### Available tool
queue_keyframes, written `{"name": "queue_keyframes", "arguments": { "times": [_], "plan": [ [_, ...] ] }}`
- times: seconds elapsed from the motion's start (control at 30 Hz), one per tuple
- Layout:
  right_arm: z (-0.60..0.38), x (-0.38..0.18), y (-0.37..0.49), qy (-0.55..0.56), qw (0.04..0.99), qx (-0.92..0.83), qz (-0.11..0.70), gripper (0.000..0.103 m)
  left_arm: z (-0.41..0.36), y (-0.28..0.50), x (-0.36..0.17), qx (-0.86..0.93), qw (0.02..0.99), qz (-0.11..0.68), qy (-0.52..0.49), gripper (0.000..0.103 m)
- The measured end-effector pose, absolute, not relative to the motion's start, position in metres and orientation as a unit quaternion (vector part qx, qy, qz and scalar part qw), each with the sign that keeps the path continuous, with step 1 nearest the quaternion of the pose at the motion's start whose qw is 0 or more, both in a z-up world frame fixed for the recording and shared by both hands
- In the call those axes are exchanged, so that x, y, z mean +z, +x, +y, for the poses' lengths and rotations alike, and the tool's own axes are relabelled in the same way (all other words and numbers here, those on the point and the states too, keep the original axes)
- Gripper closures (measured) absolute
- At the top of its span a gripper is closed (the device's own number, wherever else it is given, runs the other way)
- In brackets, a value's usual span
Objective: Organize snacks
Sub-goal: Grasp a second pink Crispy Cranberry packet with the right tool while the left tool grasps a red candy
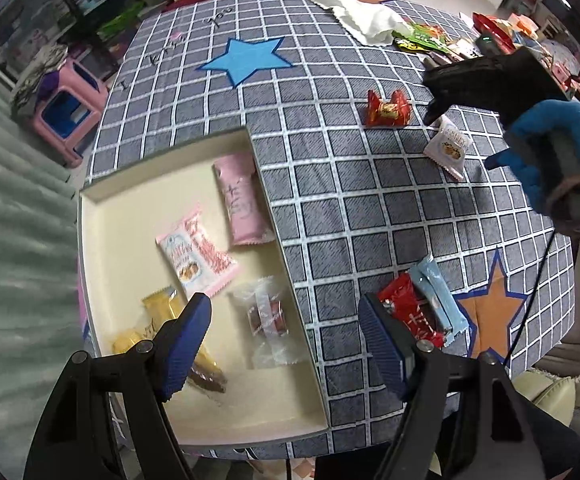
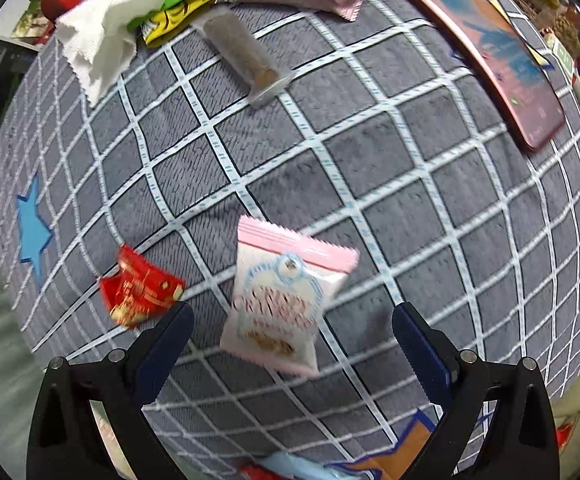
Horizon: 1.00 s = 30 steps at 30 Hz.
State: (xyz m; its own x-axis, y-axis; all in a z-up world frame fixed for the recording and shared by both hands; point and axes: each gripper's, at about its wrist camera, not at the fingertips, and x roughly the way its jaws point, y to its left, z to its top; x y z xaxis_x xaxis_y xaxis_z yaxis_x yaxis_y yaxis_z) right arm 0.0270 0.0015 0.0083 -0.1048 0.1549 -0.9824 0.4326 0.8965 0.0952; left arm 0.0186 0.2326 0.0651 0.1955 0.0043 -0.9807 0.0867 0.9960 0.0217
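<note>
Mid-sort, by the look of it: reaching for the next snack. Right tongs spread wide, empty, poised over the pink-and-white cookie packet lying flat on the checked surface. Next: lower, straddle, pinch, carry to the cream box at 8 o'clock. Left tongs wide open too, empty, above box edge.

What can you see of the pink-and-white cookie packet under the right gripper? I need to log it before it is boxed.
The cookie packet is a small sealed pillow pouch of glossy film, white with pink crimped ends, red lettering and a cookie picture. It lies flat and skewed on the checked tablecloth, outside the box, apart from the red candy. The right gripper hangs open over it, not touching.
</note>
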Motion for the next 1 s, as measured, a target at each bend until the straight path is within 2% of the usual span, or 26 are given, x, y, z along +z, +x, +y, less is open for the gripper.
{"name": "queue_keyframes", "arguments": {
  "times": [0.27, 0.33, 0.4, 0.47, 0.73, 0.87, 1.0],
  "plan": [
    [0.023, -0.022, 0.026, 0.154, 0.624, -0.114, 0.758, 0.001, 0.230, 0.035, 0.076, -0.028, 0.779, 0.625, 0.042, 0.024],
    [0.042, -0.022, 0.026, 0.143, 0.633, -0.090, 0.755, 0.011, 0.226, 0.041, 0.083, -0.039, 0.787, 0.614, 0.052, 0.024],
    [0.056, -0.013, 0.037, 0.105, 0.647, -0.078, 0.751, 0.046, 0.219, 0.049, 0.089, -0.054, 0.795, 0.600, 0.067, 0.024],
    [0.064, -0.011, 0.034, 0.095, 0.651, -0.055, 0.751, 0.057, 0.207, 0.061, 0.093, -0.070, 0.802, 0.586, 0.094, 0.024],
    [0.029, -0.010, -0.029, 0.089, 0.651, 0.005, 0.754, 0.058, 0.136, 0.126, 0.068, -0.142, 0.797, 0.555, 0.190, 0.023],
    [0.004, -0.010, -0.074, 0.069, 0.649, 0.003, 0.758, 0.058, 0.095, 0.157, 0.035, -0.168, 0.789, 0.524, 0.274, 0.023],
    [-0.005, -0.012, -0.100, 0.067, 0.648, 0.003, 0.758, 0.058, 0.077, 0.180, -0.005, -0.181, 0.757, 0.544, 0.313, 0.023]
  ]
}}
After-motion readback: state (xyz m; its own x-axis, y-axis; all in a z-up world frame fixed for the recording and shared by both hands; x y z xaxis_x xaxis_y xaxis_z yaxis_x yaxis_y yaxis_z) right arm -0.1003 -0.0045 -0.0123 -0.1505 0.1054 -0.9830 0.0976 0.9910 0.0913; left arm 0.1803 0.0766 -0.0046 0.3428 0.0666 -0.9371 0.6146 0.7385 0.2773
